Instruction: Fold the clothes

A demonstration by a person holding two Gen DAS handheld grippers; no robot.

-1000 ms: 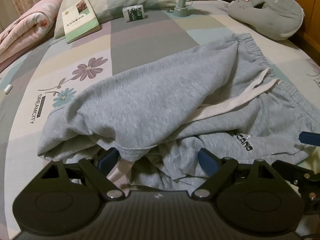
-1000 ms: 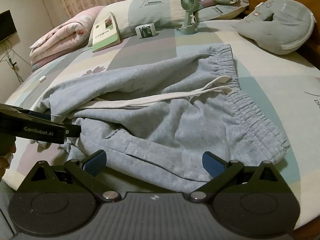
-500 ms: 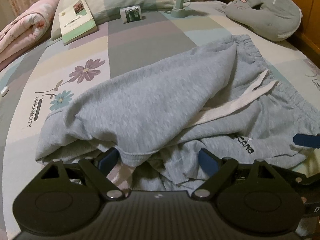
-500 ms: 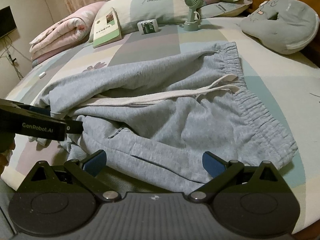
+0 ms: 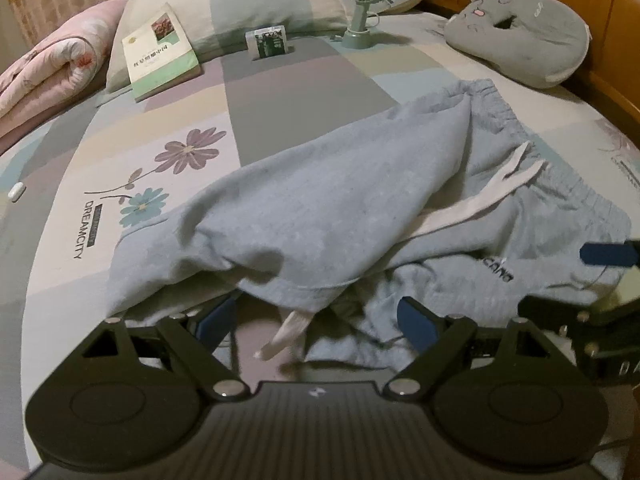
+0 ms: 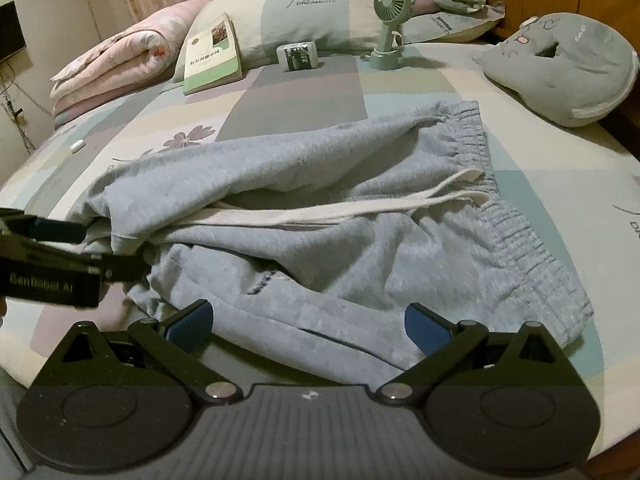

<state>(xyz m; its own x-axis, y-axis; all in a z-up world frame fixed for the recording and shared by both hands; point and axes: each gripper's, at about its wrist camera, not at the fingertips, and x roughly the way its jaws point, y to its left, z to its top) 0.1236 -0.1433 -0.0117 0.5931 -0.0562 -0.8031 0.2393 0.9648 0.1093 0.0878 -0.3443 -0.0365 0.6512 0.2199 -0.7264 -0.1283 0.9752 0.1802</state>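
Note:
Grey sweat shorts (image 5: 340,208) with a white drawstring (image 5: 480,204) lie crumpled on the bed, one leg folded over the other; they also show in the right wrist view (image 6: 320,216). My left gripper (image 5: 316,320) is open at the near hem, its blue pads on either side of the bunched fabric and a loose white cord end (image 5: 286,338). My right gripper (image 6: 308,322) is open over the near edge of the shorts. Each gripper shows at the edge of the other's view.
The bed sheet (image 5: 120,208) is patterned with flowers. At the back stand a book (image 5: 160,52), a small box (image 5: 270,42), a green fan (image 5: 362,4), pillows and a rolled pink quilt (image 5: 48,72). A grey cushion (image 5: 520,44) lies far right by the wooden headboard.
Both grippers have pulled back slightly toward the near bed edge. The near hem of the shorts has shifted, and a white cord end now hangs out in front of my left gripper.

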